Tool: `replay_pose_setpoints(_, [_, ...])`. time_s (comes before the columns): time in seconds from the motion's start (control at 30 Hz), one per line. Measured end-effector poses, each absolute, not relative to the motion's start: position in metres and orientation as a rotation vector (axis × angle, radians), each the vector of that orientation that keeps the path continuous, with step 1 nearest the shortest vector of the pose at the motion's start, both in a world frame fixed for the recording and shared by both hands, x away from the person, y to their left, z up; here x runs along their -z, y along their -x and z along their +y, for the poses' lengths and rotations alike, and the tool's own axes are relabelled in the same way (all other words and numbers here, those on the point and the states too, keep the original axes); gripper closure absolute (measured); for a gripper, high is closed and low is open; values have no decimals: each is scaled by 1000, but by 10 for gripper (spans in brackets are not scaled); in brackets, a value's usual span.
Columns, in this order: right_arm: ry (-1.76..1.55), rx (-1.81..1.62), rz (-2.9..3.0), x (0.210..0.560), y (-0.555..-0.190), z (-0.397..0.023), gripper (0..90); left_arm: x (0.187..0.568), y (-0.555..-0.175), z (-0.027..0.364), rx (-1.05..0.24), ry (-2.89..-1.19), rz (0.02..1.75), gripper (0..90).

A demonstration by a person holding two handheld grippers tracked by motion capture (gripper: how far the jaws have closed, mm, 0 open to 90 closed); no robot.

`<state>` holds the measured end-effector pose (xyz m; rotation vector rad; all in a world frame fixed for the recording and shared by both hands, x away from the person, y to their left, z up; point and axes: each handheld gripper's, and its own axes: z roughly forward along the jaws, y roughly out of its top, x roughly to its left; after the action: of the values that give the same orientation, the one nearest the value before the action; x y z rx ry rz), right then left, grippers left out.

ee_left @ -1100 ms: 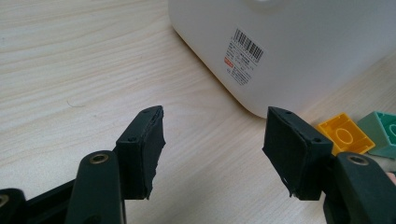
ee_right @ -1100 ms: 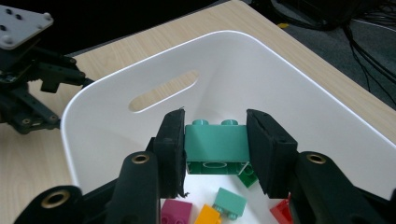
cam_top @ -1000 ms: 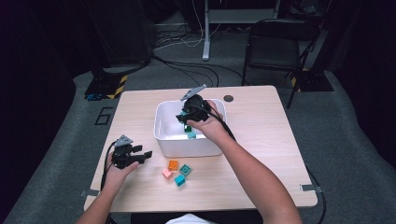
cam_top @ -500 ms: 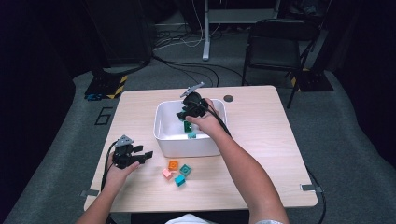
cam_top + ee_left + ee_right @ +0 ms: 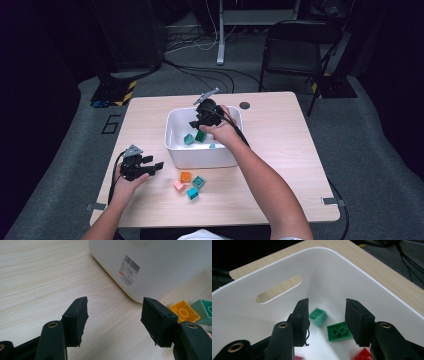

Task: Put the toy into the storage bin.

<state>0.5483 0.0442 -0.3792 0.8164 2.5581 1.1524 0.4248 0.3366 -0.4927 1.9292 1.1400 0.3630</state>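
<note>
A white bin (image 5: 176, 145) stands mid-table. My right gripper (image 5: 199, 121) hangs open over its inside, nothing between the jaws. Below it in the right gripper view (image 5: 325, 322) lie a green brick (image 5: 339, 332), a mint brick (image 5: 318, 317) and a red brick (image 5: 362, 354). My left gripper (image 5: 154, 166) rests open low over the table, left of the bin's front corner. Its own view (image 5: 115, 322) faces the bin wall (image 5: 155, 267) with a barcode label, with a yellow-orange brick (image 5: 183, 311) and a teal brick (image 5: 204, 310) to the right.
Several loose bricks lie on the table in front of the bin: orange (image 5: 185, 176), pink (image 5: 178, 185), green-teal (image 5: 198, 182) and cyan (image 5: 192, 193). A dark round disc (image 5: 244, 105) sits behind the bin. A folding chair (image 5: 295, 50) and cables stand beyond the table.
My right gripper has lifted slightly and shifted back over the bin, and a green brick now lies on the bin floor. The left gripper has stayed put.
</note>
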Motion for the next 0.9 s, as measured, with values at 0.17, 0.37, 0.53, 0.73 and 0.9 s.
replay_pose_setpoints(0.17, [-773, -1204, 2529, 363, -533, 39, 536, 492, -424, 337, -365, -1933, 1140, 376])
replay_pose_setpoints(0.37, [-742, -1225, 2506, 351, -512, 27, 533, 492, -424, 337, -368, -1932, 1136, 377])
replay_pose_setpoints(0.53, [-697, -1223, 2502, 349, -496, 19, 532, 491, -423, 337, -373, -1932, 1139, 378])
replay_pose_setpoints(0.73, [-680, -1243, 2497, 349, -476, 7, 530, 491, -422, 336, -380, -1932, 1140, 382])
replay_pose_setpoints(0.9, [-669, -1263, 2492, 350, -459, 0, 530, 490, -420, 335, -380, -1937, 1131, 386])
